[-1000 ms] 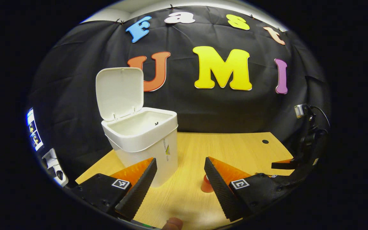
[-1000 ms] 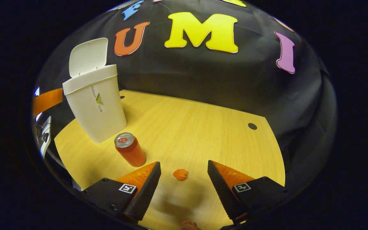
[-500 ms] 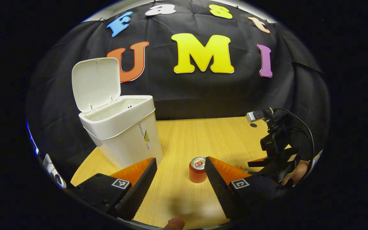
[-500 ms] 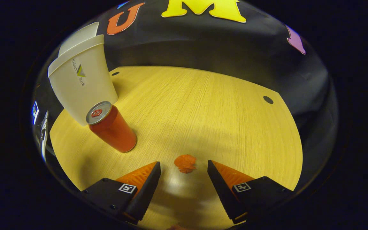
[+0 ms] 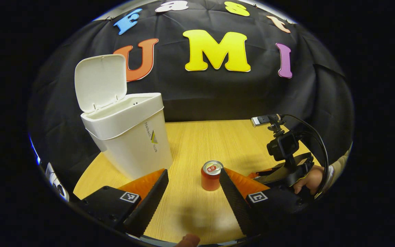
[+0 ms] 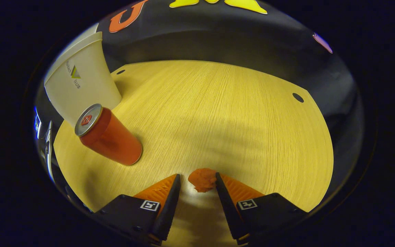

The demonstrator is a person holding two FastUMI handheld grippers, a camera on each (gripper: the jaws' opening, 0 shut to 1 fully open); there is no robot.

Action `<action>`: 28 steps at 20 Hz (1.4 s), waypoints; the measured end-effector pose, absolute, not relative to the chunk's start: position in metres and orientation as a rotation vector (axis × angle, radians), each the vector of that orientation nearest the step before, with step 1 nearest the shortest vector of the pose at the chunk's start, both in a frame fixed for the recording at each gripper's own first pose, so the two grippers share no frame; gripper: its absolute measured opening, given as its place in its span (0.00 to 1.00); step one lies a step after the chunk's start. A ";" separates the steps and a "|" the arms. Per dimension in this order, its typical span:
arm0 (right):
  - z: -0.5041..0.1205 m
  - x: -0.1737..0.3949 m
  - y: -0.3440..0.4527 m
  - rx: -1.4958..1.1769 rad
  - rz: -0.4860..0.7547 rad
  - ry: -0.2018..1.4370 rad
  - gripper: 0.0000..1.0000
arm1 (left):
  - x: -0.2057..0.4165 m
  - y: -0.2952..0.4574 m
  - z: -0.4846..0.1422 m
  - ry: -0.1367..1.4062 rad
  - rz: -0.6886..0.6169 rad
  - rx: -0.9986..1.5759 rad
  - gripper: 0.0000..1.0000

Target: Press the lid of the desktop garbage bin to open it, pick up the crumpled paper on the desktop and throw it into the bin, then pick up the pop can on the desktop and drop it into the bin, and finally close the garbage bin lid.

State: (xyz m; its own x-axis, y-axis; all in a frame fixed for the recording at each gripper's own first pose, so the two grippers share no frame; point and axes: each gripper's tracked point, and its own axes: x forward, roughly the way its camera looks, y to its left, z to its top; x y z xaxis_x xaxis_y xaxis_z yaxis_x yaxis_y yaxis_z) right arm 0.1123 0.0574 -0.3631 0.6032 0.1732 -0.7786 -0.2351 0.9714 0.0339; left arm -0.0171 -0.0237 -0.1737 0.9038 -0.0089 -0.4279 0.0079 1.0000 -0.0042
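The right gripper point(image 6: 197, 187) has narrowed its jaws since half a second ago, and the crumpled paper point(image 6: 202, 179) now sits between the fingertips, touching the right one; a gap remains on the left. The pop can point(image 6: 110, 137) stands upright to the left, near the white bin point(image 6: 81, 82). The left gripper point(image 5: 192, 192) hangs spread wide and empty over the desk point(image 5: 218, 137); its view shows the bin's lid point(image 5: 99, 82) raised and a hand point(image 5: 309, 178) holding the right gripper.

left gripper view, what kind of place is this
Likely a staged recording booth, not a real home: a black cloth wall hangs behind a bare wooden desk set with just a white desktop bin, lid open, and a pop can.
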 end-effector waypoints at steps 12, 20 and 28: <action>-0.357 0.109 0.055 -0.081 0.211 0.898 0.24 | -0.047 0.003 -0.184 0.473 0.039 -0.006 0.99; -0.240 0.112 0.064 -0.085 0.263 0.675 0.24 | -0.050 0.006 -0.168 0.410 0.004 0.025 0.99; -0.111 0.134 0.161 -0.063 0.445 0.474 0.22 | -0.063 0.041 -0.167 0.377 0.034 -0.017 0.99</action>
